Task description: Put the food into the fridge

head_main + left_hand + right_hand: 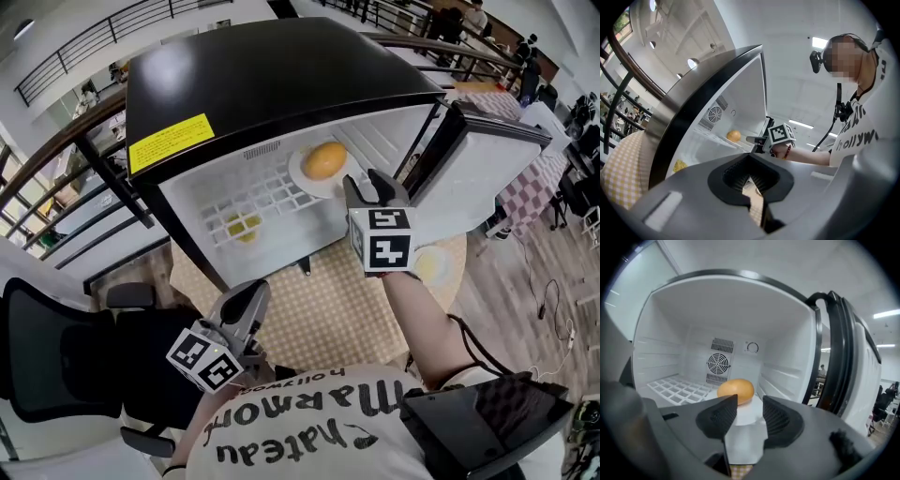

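While the fridge stands open, its shelf holds a plate w/ a bun, long side crosswise. Right gripper jaws apart, empty; left gripper jaws together.

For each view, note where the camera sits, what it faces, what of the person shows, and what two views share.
Head view: on head, facing down at open fridge; left tool, right tool, forearm, shirt.
Left gripper view: on left tool, facing fridge; right tool, arm, torso.
Right gripper view: on right tool, facing inside; only its open jaws.
All share the orange food.
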`<state>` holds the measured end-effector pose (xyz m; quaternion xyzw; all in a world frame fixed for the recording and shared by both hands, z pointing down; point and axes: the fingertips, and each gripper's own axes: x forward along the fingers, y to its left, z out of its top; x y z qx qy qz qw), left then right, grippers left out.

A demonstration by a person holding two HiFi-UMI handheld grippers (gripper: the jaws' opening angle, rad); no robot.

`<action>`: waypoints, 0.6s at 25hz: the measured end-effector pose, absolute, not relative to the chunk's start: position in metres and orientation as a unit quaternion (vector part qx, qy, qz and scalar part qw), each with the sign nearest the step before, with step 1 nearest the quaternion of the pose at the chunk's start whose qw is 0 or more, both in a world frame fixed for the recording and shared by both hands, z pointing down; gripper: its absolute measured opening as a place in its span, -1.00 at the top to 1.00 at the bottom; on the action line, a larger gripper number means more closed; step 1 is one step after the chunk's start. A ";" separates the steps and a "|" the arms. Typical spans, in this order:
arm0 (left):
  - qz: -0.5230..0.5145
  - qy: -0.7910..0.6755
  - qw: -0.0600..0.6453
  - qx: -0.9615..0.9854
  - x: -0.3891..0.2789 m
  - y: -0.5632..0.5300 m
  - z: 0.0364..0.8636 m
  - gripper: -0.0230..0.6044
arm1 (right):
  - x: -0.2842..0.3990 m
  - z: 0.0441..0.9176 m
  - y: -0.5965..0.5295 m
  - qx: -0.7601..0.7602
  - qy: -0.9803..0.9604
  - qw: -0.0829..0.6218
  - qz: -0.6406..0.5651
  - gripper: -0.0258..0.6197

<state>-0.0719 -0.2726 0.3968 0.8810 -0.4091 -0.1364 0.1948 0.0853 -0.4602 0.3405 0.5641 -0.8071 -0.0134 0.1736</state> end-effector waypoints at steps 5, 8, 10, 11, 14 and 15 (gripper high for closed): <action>-0.134 -0.400 0.187 0.887 -0.062 -0.275 0.388 0.91 | 0.098 0.315 -0.422 0.559 -0.822 0.113 0.010 0.73; -0.139 -0.392 0.181 0.891 -0.052 -0.273 0.377 0.91 | 0.113 0.305 -0.398 0.554 -0.828 0.079 0.040 0.82; -0.147 -0.388 0.180 0.892 -0.045 -0.268 0.367 0.91 | 0.126 0.303 -0.383 0.554 -0.828 0.072 0.052 0.84; -0.152 -0.385 0.182 0.892 -0.041 -0.264 0.363 0.91 | 0.133 0.303 -0.377 0.554 -0.828 0.070 0.057 0.85; -0.161 -0.374 0.187 0.894 -0.030 -0.249 0.352 0.91 | 0.151 0.311 -0.355 0.550 -0.829 0.063 0.076 0.87; -0.161 -0.370 0.186 0.896 -0.026 -0.243 0.349 0.91 | 0.156 0.317 -0.346 0.546 -0.831 0.063 0.086 0.87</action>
